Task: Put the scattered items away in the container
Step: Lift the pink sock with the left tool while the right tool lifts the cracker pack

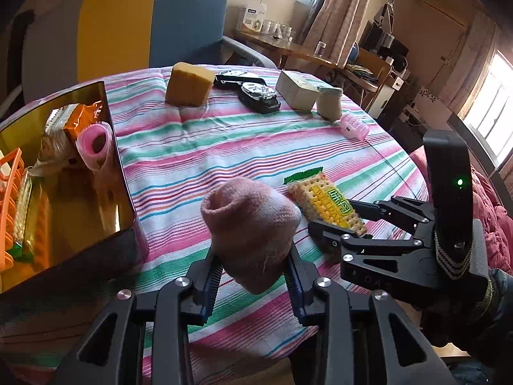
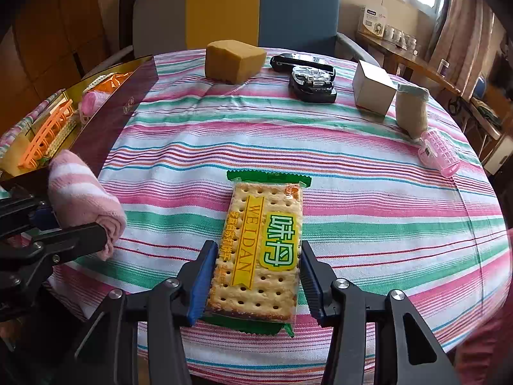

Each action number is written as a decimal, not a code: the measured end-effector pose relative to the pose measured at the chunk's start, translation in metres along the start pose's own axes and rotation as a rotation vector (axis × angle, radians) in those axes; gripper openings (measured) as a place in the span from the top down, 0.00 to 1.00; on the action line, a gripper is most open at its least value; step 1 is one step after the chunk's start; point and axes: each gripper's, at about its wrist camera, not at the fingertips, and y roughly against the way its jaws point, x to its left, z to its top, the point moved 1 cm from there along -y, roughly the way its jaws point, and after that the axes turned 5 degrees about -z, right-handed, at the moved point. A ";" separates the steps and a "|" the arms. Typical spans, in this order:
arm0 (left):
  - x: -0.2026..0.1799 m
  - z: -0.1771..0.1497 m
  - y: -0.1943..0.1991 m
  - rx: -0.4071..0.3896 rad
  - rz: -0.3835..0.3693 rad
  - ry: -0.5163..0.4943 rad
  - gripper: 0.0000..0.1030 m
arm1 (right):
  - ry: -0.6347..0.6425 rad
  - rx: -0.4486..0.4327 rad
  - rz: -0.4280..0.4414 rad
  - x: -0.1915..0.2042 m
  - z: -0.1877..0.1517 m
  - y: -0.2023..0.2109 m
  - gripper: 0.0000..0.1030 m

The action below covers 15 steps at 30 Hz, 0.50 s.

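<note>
so we're mid pick-up on two things at once here. the left gripper point(image 1: 253, 269) has its fingers squeezed onto a rolled pink sock point(image 1: 250, 224), pads pressing into both sides of the bundle, and going by the left wrist view the sock looks just lifted off the striped tabletop point(image 1: 224, 147). the right gripper point(image 2: 256, 279) sits around a weidan cracker packet point(image 2: 263, 250), fingers only partly open and right at its long edges. the left pad looks like it touches the wrapper, the right one i can't tell, so i wouldn't call it gripped yet. the packet lies flat on the cloth near the front edge.

the container point(image 1: 121, 147), a gold-lined box at the left edge of the tabletop, already has a snack bag, a pink roller and an orange plastic thing in it.

orientation: the cracker packet's long axis runs straight away from the right wrist camera, green crimped end pointing to the far side, so the fingers span its short width, which is the way you'd want. the sock roll's open end points up and left, toward the box.

next up i'd guess: carry the sock left over the box wall and let go, and finish pinching the packet before lifting. still out there: yellow sponge point(image 2: 234, 61), pink hair roller point(image 2: 439, 154).
</note>
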 end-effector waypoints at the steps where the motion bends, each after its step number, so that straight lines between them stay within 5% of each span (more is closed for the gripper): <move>1: 0.000 0.000 0.002 -0.003 -0.006 0.005 0.64 | 0.001 -0.002 0.003 0.000 -0.001 0.001 0.51; 7: 0.010 -0.003 0.019 -0.030 -0.009 0.056 0.64 | 0.015 -0.017 0.040 0.009 -0.001 0.008 0.51; 15: 0.046 -0.001 0.072 -0.165 0.038 0.157 0.64 | 0.076 -0.088 0.108 0.039 0.031 0.034 0.54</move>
